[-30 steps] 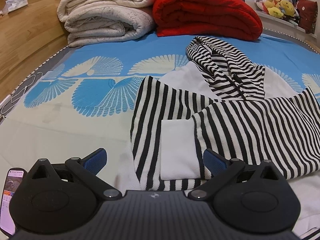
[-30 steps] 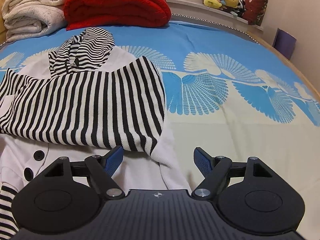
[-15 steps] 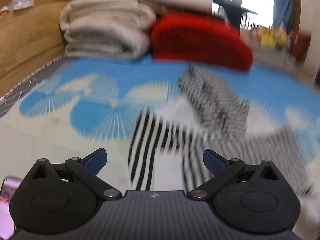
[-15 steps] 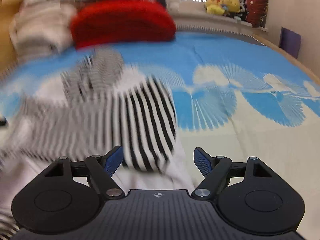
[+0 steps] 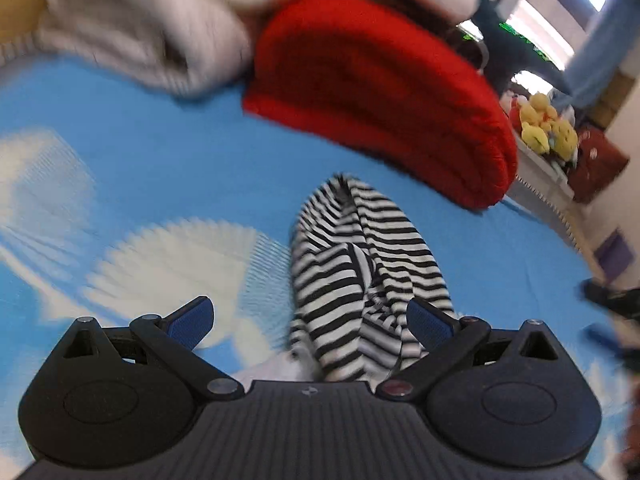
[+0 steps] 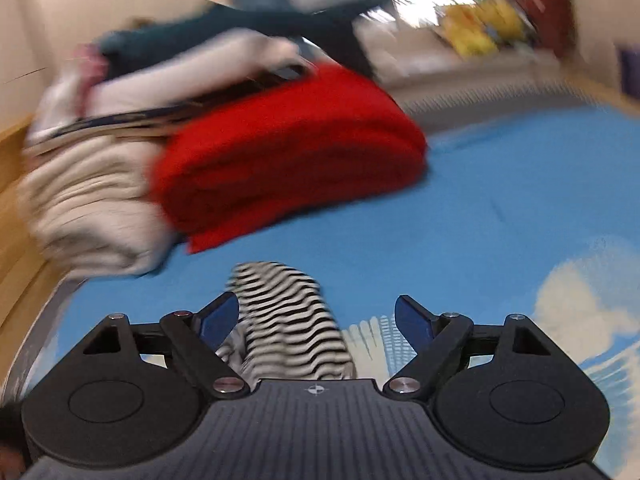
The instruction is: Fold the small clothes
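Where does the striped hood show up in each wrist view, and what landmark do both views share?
Left wrist: the striped hood lies centre and lower centre, running down to the right finger of the left claw.
Right wrist: bottom centre, next to the left finger of the right claw.
Shared landmark: the red blanket, just beyond the hood in both views.

The left tongs, a black two-finger tool with blue pads on scissor-like links, stand wide apart and tilt down toward the black-and-white striped hood; the hood lies in the gap between the pads, nearer the right-hand one, and nothing is pressed between them. The right tongs, of the same black build with blue pads, also point downward over the hood, which sits just beside their left-hand pad. Their jaws are opening, and the pads clamp nothing. Both views are blurred.
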A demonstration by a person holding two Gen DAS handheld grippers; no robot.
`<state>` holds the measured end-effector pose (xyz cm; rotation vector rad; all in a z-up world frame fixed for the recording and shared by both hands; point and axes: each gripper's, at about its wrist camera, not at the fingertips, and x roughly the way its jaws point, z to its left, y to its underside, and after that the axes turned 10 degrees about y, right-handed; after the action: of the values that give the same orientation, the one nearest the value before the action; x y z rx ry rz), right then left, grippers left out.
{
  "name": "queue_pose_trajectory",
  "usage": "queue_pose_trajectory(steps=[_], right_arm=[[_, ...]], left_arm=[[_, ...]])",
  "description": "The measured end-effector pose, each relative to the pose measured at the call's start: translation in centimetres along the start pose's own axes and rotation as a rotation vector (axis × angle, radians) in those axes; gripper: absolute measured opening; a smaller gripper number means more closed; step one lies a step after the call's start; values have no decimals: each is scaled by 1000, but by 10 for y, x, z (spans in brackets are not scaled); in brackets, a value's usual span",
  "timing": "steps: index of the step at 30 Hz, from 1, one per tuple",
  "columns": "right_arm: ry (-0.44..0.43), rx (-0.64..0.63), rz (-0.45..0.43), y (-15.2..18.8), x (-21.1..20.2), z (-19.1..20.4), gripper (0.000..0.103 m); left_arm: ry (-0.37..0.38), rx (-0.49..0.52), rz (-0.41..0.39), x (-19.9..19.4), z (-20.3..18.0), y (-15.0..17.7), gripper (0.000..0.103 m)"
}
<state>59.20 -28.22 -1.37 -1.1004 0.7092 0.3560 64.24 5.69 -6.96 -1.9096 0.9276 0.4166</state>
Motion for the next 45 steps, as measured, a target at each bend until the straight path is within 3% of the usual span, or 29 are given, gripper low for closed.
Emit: queue_pose_trajectory(steps=[5,7,8,9,10,12,14,16,17,19,20,21,22,23,25,28,31,32,34,38,40,41,42,43,44,45], right_arm=[[78,69,174,19,119,19,88],[96,65,177,29,147,29,87],[73,44,171,33,156,37,72],[25,-29,173,37,161,50,48],[-6,-137,172,39,160,65,5],[-41,-286,22,38,125,86,1],[-149,-333,-129,29,63,82,1],[-283,-421,-260,32,-15,58,1],[-332,-501,-334,42,-56,38,1],[-380,-623,-388,73,-125,-20,2],[-376,-654,-344,92,-147,-50,17],[-340,-661,-248,113,-161,-83,35],[-257,-643,-136,136,-170,-116,76],[-175,-613,-70,154,-178,-143,85],[-58,-527,14,187,-202,-195,82],[-11,-345,40,202,-238,-234,82],[-55,-205,7,191,-256,-226,82],[-91,-154,-10,183,-257,-216,82],[-172,-102,-17,166,-246,-186,82],[-208,-25,60,135,-195,-137,82],[-197,28,169,125,-149,-118,82],[-182,52,219,124,-123,-110,82],[-167,67,269,125,-100,-102,82],[-155,70,313,130,-85,-96,75],[-150,55,339,135,-76,-87,29],[-142,4,334,135,-69,-76,1]], left_arm=[[27,-112,68,92,21,-15,102],[35,-119,47,106,19,-16,94],[65,-99,20,108,14,-16,55],[106,-56,23,109,7,-19,8],[138,-1,23,106,-2,-22,7],[150,70,-54,74,-19,-26,7],[281,126,-113,16,-29,-20,7],[326,316,-187,-60,-35,13,7],[333,380,-186,-87,-34,35,10],[289,460,-112,-139,-15,95,31],[253,451,-40,-161,5,129,70],[205,418,11,-177,23,155,91],[146,360,34,-196,45,183,92],[117,307,61,-212,65,201,92],[92,202,79,-238,94,220,92],[91,52,1,-273,110,219,92],[155,50,-94,-286,84,203,97],[184,66,-111,-279,68,195,102],[220,76,-120,-263,43,182,103],[254,16,1,-184,12,150,103],[201,19,63,-136,2,141,102],[142,29,80,-113,0,135,99],[99,54,90,-96,-3,134,71],[82,75,106,-82,-4,135,44],[108,100,133,-66,-4,133,2],[125,109,117,-61,-5,132,3]])
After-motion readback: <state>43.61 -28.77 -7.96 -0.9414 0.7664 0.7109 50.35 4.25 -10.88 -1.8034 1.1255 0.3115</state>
